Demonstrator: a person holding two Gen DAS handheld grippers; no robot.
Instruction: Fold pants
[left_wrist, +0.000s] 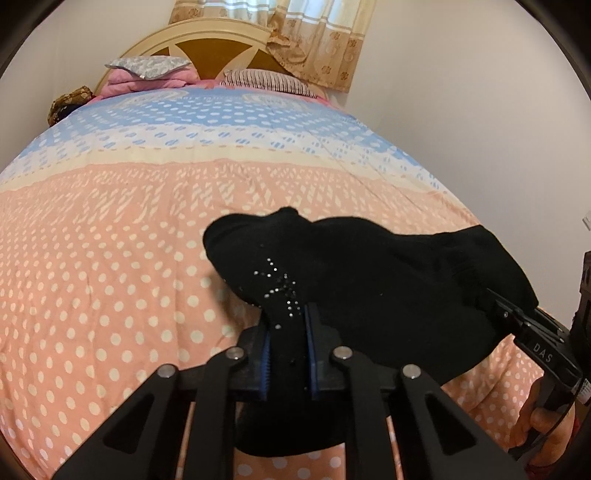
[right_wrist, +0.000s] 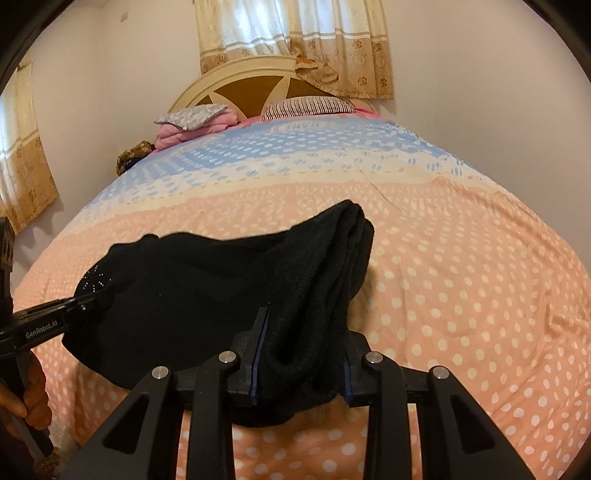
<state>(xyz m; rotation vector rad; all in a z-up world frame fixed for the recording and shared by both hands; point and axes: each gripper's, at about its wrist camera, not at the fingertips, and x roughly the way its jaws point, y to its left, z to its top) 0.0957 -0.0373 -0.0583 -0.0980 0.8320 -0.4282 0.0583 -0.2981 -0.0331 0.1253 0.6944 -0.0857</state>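
Bunched black pants hide both fingertips, the left gripper and right gripper each clamping an end above the dotted bedspread below a curtained headboard.

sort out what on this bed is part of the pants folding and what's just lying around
Part of the job: black pants, left gripper, right gripper, both clamped on the pants.

Lying about: bedspread, striped pillow, pink bedding pile, curtain.
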